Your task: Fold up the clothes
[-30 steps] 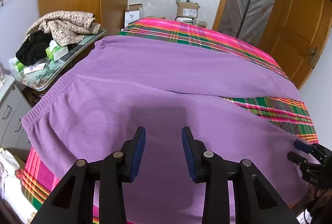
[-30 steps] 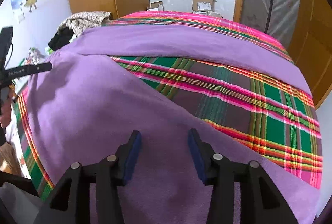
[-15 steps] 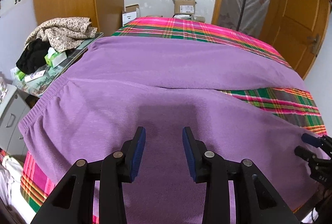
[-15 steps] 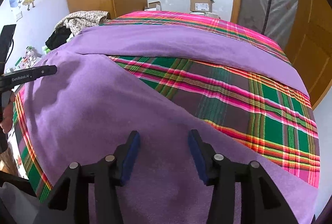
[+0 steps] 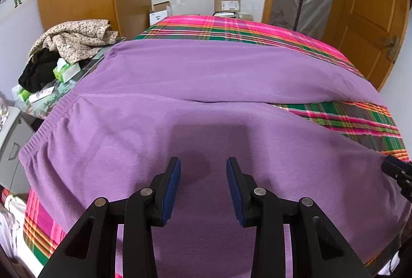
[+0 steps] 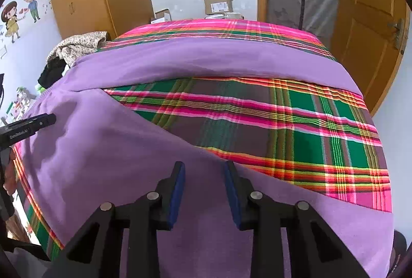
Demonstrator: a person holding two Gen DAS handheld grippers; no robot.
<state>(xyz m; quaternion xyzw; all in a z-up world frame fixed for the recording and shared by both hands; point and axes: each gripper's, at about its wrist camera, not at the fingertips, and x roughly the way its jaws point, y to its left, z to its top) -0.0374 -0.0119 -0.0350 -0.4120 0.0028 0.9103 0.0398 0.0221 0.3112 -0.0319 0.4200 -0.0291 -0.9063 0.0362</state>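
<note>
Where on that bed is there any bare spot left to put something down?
Bare plaid bedspread shows in the wedge between the two legs of the purple trousers, widening to the right, and in a strip beyond the far leg. The side table on the left is crowded with heaped clothes and tissue packs.

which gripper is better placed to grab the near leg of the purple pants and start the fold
Right, probably. The right gripper hangs open over the near leg of the purple pants, toward its free end. The left gripper, also open, is over the seat near the waistband.
</note>
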